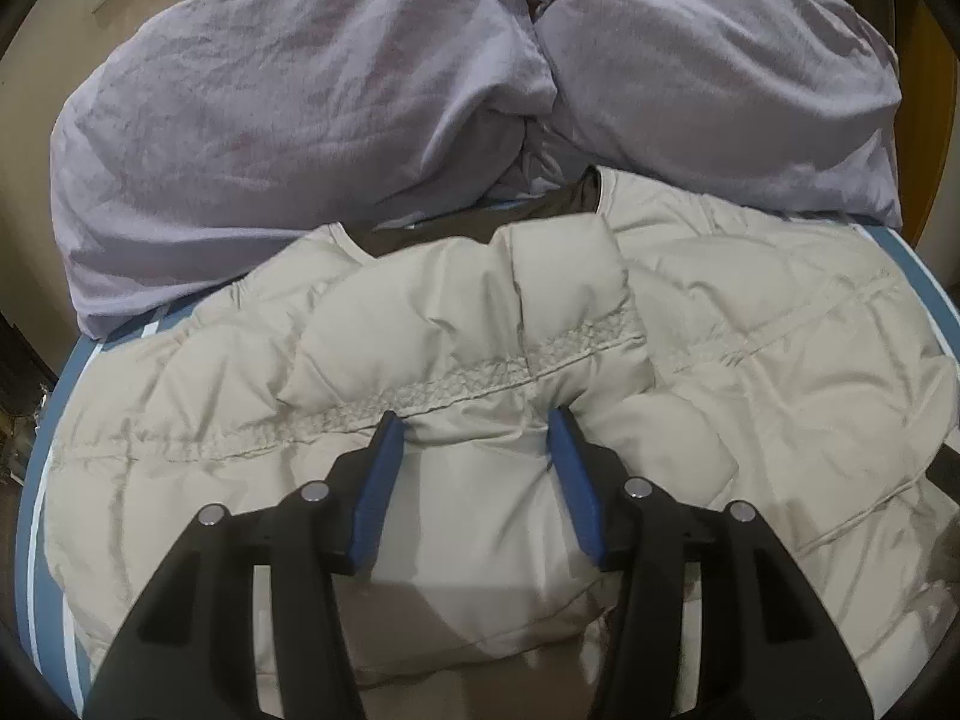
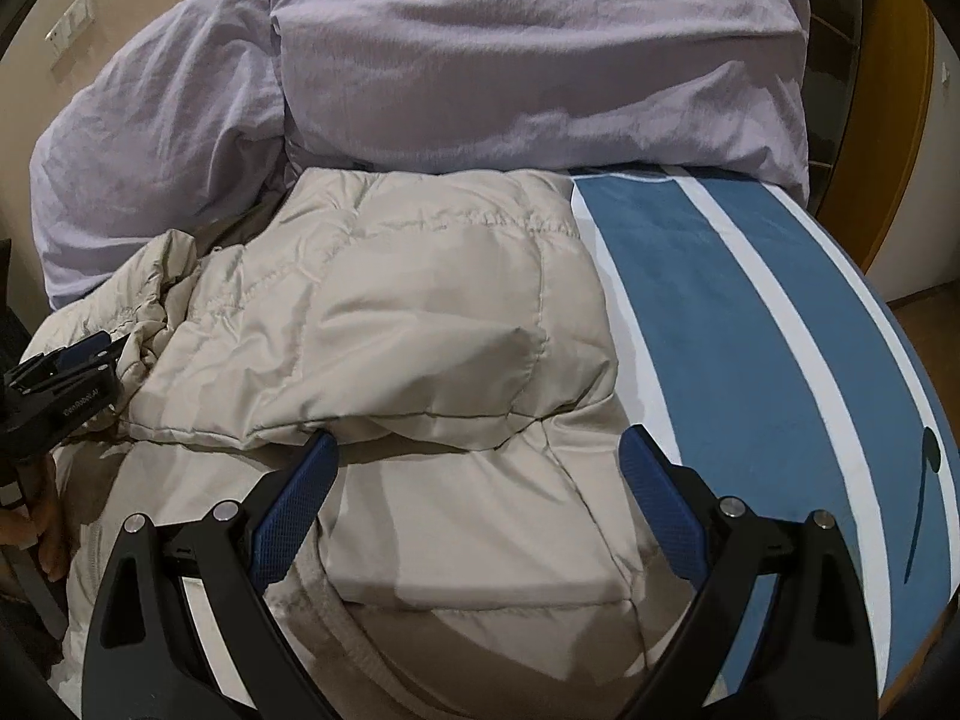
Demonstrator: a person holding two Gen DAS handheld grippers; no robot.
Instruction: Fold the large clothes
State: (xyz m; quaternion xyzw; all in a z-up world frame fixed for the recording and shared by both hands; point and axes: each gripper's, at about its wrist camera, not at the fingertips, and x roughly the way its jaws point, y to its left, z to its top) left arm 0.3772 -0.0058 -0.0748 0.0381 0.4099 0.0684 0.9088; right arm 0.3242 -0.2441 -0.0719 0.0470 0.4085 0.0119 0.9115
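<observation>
A cream quilted puffer jacket (image 1: 750, 324) lies spread on the bed, with a sleeve (image 1: 456, 324) folded across its body and the dark lining showing at the collar (image 1: 456, 222). My left gripper (image 1: 477, 423) is partly open; its blue pads press into the sleeve's fabric, which bulges between them. In the right wrist view the jacket (image 2: 420, 312) lies folded over on the left half of the bed. My right gripper (image 2: 477, 444) is wide open just above the jacket's folded edge. The left gripper (image 2: 66, 372) shows at the far left of that view.
A rumpled lavender duvet (image 1: 300, 96) is piled at the back of the bed; it also fills the back of the right wrist view (image 2: 540, 60). The blue sheet with white stripes (image 2: 750, 312) lies bare to the right of the jacket. A wooden door frame (image 2: 894, 120) stands at the right.
</observation>
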